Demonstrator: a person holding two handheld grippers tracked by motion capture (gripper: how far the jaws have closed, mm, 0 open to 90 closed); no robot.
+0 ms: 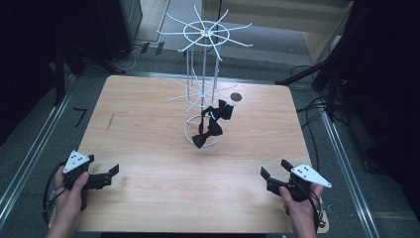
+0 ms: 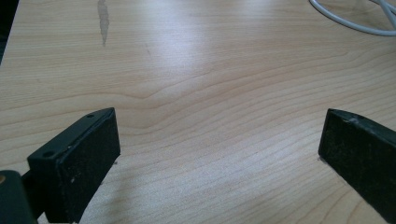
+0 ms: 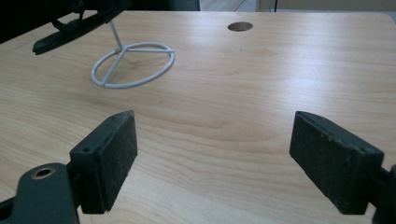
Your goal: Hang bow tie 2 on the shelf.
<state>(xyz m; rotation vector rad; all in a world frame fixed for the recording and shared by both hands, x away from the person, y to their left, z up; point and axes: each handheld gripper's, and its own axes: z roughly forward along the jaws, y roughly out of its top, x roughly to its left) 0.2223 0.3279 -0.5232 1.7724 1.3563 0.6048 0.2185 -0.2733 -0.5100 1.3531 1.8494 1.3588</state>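
Just two bow ties (image 1: pixel 212 121), one rack (image 1: pixel 204 74).

A lab or test studio: a bare wooden table (image 1: pixel 148 148) stands on grey carpet, ringed by dark curtains and black stands at the frame's edges, loose cables (image 1: pixel 312 106) at right, metal floor rails (image 1: pixel 29 148) at left.

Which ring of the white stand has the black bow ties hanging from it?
The lower spoked ring: the bow ties hang from its arms. The top ring carries nothing, and the base ring lies on the table.
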